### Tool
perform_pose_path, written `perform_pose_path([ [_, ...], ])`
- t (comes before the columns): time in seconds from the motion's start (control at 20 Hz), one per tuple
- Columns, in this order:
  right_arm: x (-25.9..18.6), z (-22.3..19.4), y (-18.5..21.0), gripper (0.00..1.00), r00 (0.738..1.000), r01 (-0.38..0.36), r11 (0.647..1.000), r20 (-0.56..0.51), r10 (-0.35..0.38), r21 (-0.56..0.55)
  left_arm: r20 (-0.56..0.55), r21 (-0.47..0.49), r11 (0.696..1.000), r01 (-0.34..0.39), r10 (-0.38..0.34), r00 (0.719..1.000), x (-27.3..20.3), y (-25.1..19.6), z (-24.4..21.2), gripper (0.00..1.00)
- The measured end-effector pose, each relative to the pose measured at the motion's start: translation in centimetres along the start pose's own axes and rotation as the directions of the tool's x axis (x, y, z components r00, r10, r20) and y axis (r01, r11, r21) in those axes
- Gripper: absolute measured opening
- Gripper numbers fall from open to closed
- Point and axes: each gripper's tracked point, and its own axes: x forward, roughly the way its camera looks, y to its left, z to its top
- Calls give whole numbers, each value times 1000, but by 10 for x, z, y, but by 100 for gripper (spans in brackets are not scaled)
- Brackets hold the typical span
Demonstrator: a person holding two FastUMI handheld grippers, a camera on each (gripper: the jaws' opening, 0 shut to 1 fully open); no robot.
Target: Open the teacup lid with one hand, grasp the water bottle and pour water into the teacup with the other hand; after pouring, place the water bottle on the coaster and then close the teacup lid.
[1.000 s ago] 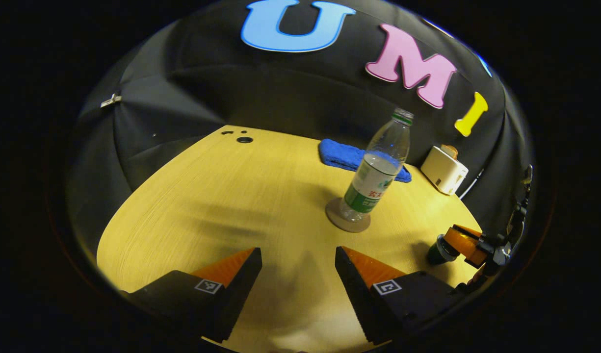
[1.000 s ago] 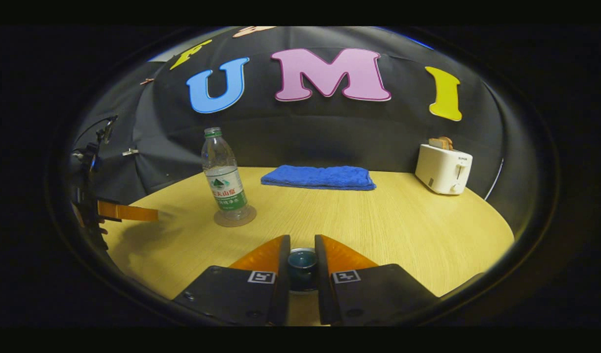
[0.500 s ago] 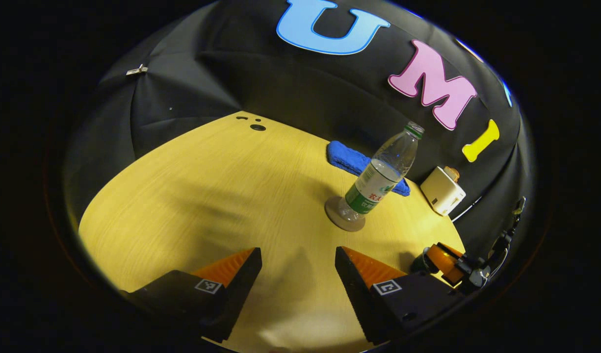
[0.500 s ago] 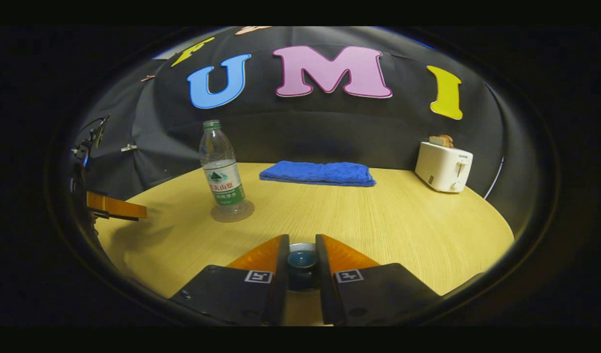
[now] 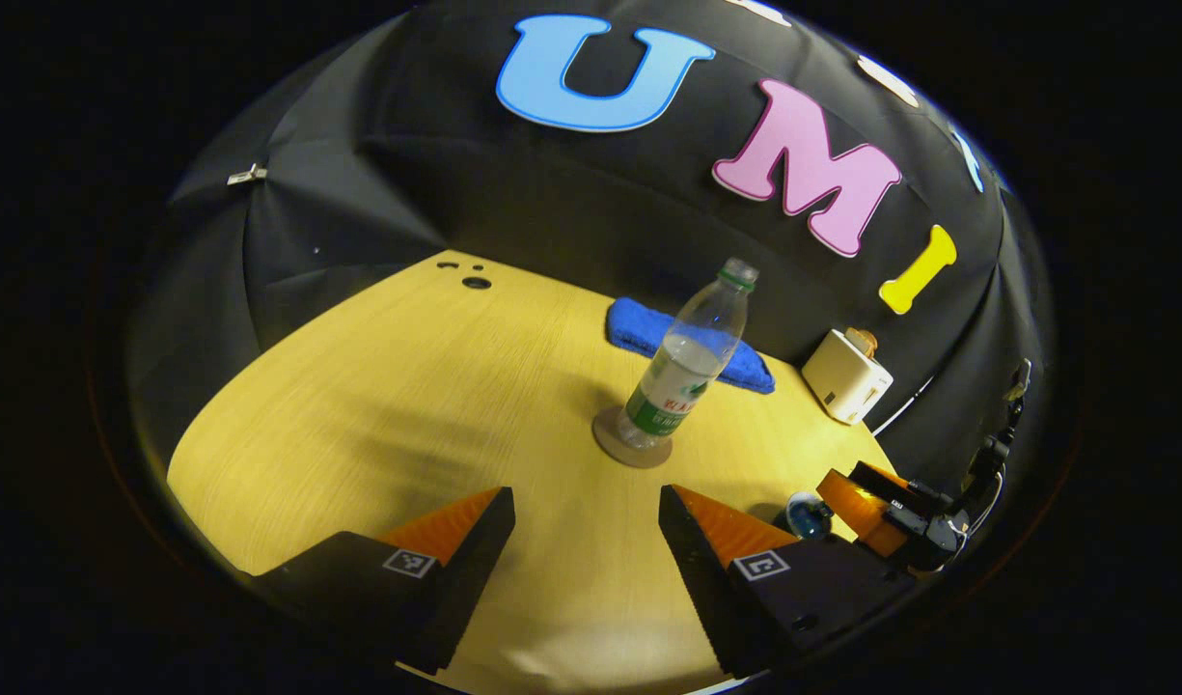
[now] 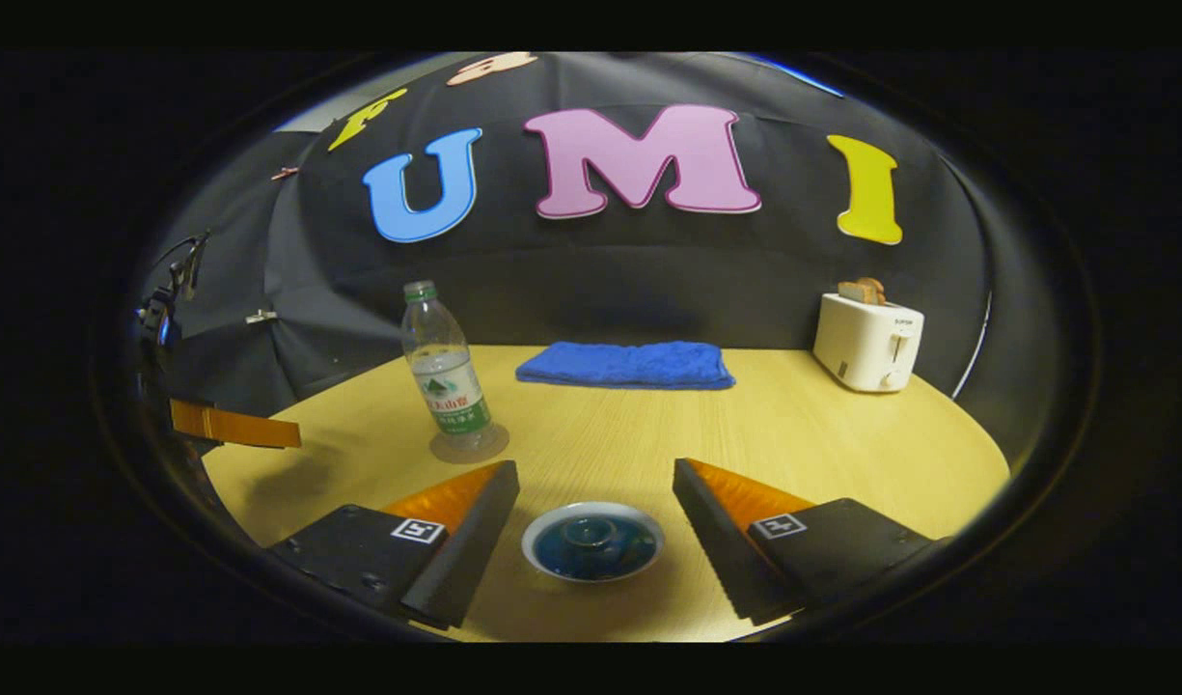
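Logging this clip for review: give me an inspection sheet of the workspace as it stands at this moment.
Surface: round wooden table, bare wood, small holes near its far edge.
Job's things: water bottle upright on the coaster, part full, cap on; teacup with its lid on, between the right gripper's fingers.
Clutter: folded blue towel at the back; white toaster with toast in it.
Grippers: right gripper open around the teacup, touching nothing; left gripper open, empty, over bare table.
Cables: a thin cable beside the toaster.
Surroundings: black cloth wall behind the table.
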Motion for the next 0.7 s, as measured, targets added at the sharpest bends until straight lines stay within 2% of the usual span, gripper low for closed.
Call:
perform_pose_path([
  [0.25,-34,67,-18,100,999,22,1000,38,-22,-5,153,59,998,-2,-7,988,-45,-39,72,96],
  [0.3,-43,82,-22,100,998,28,1000,51,-28,-9,180,73,997,3,-16,984,-57,-48,89,92],
  [0.4,-67,118,-35,100,995,56,998,86,-54,-23,226,113,994,1,-27,974,-80,-63,117,95],
  [0.55,-103,159,-47,100,989,93,996,120,-91,-13,299,153,988,-25,-22,954,-120,-80,149,96],
  [0.6,-115,168,-48,100,987,98,995,125,-97,-9,330,159,986,-52,-3,944,-136,-81,157,95],
  [0.7,-142,181,-48,100,984,115,993,139,-110,-32,406,152,976,-156,82,910,-170,-71,171,95],
])
